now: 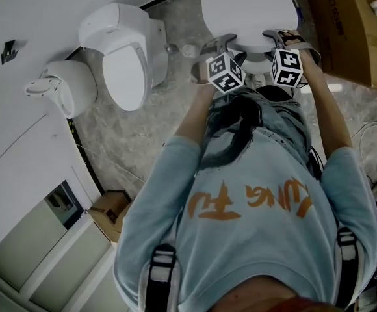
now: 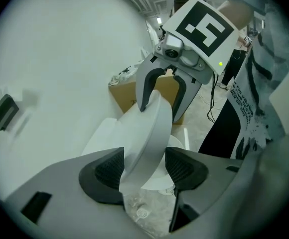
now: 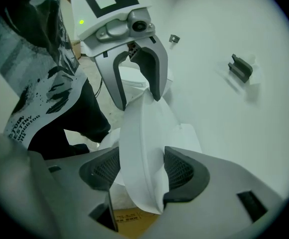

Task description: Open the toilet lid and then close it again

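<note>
So you're bent right over the toilet, and the lid [image 1: 240, 8] is at the top of the head view with both grippers on its near edge. The left gripper [image 2: 143, 169] has that edge sitting between its pads [image 2: 107, 169], but the jaws stand apart and I can see a gap on one side, so it's cradling rather than pinching. The right gripper [image 3: 140, 171] is the same deal with a snugger fit. The wide-angle lens makes it hard to tell whether a pad actually touches, but I'd still call it loose around the lid, not clamped.

As for progress, the lid looks part way. It's not leaning back against the tank and it's not flat down on the seat either. From this alone I can't tell you which half you're in. If you're lowering it, you're almost done: set it down and pull both grippers clear. If you're lifting it, basically everything's still ahead.
</note>
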The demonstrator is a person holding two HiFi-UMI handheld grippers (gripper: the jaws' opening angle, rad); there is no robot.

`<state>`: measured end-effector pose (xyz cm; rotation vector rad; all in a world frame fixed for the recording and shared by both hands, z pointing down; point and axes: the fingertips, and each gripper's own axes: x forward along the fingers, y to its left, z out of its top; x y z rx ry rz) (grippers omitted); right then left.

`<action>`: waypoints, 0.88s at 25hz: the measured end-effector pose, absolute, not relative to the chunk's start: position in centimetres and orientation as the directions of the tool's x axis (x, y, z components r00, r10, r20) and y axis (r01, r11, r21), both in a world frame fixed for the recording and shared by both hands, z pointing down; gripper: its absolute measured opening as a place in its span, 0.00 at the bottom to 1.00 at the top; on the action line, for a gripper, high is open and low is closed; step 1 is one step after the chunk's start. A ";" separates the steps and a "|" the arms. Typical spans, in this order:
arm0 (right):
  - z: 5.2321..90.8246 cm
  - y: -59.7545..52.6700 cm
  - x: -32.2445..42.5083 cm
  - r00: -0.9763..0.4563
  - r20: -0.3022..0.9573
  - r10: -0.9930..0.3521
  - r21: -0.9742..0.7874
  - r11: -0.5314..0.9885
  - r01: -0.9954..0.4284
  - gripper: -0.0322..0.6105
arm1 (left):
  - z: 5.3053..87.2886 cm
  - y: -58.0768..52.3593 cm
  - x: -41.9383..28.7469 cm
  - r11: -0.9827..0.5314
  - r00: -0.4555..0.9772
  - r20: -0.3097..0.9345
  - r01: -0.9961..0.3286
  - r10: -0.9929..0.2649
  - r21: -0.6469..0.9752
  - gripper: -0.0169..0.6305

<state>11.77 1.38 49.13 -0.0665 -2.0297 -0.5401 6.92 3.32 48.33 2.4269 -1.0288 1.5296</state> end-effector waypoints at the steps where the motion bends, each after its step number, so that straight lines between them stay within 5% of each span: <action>1: 49.6 1.8 11.9 -0.503 0.849 -0.165 0.333 0.905 0.266 0.50 | 48.8 3.7 7.0 -0.772 0.266 0.837 -0.582 -0.478 -0.256 0.44; 22: 57.8 6.0 12.9 -0.471 0.882 0.018 0.087 0.976 0.200 0.47 | 57.6 7.6 8.1 -0.783 0.340 0.907 -0.621 -0.248 0.019 0.36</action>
